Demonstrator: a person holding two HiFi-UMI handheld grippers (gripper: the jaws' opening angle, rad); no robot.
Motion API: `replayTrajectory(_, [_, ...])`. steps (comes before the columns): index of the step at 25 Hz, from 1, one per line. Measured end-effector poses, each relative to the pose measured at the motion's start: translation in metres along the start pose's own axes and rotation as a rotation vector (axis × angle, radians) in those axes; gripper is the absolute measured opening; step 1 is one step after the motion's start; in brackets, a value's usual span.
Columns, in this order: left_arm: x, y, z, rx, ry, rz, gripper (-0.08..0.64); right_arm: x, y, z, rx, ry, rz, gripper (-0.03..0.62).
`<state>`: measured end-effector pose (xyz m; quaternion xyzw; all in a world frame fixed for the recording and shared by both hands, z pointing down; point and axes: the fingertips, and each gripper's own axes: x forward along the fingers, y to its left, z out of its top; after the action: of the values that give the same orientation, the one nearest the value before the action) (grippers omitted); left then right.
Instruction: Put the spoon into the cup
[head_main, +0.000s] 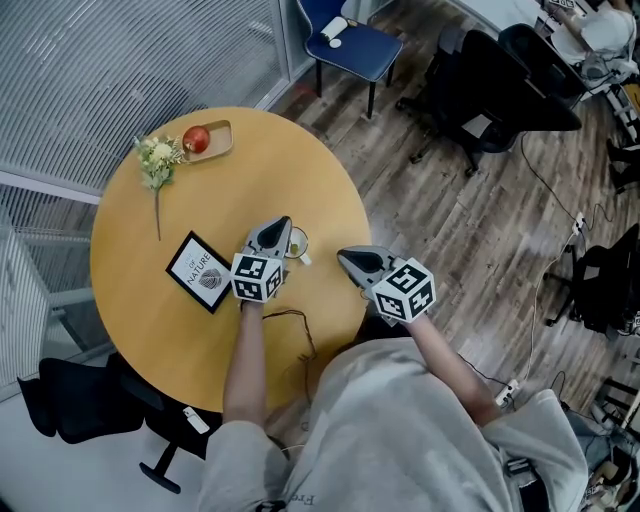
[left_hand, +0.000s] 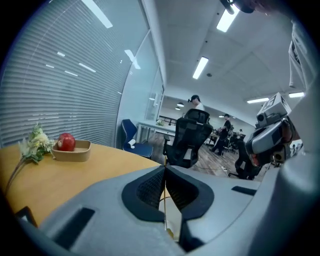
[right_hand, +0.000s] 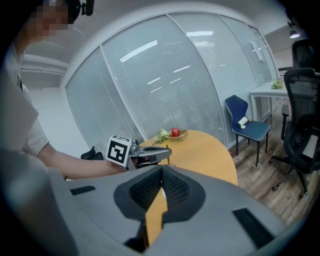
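The spoon (left_hand: 164, 207) is a thin gold stem pinched between the jaws of your left gripper (head_main: 284, 223), which is clenched on it. It hangs nearly upright, one end peeking above the jaw tips and the rest running down out of sight. Held this way, I judge, it can drop straight into the cup (head_main: 297, 243) rather than tip against the rim. The cup stands on the table (head_main: 130, 250) just beside and below those jaw tips, so the grip sits close to where the spoon has to go. Whether the lower end is already inside the cup I cannot tell.

Your right gripper (head_main: 344, 256) has its jaws pressed together on nothing. It hovers off the table edge, near the cup yet apart from it. That looks like a waiting post: close enough to steady the cup, out of the spoon's path.

Farther off, a card (head_main: 203, 272) lies to the left of your left gripper. A tray (head_main: 224, 141) with an apple (head_main: 196, 139) and a flower sprig (head_main: 157, 160) sit at the far side, well clear of the work.
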<state>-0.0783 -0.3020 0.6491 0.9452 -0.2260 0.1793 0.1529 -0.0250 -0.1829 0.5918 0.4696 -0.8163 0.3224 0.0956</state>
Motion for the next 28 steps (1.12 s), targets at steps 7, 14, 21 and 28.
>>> replayTrajectory(7, [0.011, 0.003, -0.006, 0.085, 0.043, -0.013, 0.009, 0.000, -0.001, -0.001, -0.002, -0.003, -0.009, -0.003])
replayTrajectory(14, [0.016, 0.005, -0.005, 0.054, 0.030, -0.006, 0.009, -0.007, 0.000, -0.001, -0.004, -0.003, -0.007, -0.003])
replayTrajectory(21, [0.009, 0.007, -0.002, -0.055, 0.018, 0.004, 0.027, -0.009, 0.006, 0.002, -0.016, -0.010, 0.010, -0.003])
replayTrajectory(28, [-0.010, 0.011, 0.003, -0.121, -0.011, 0.051, 0.084, -0.013, 0.009, 0.001, -0.024, -0.015, 0.028, -0.003])
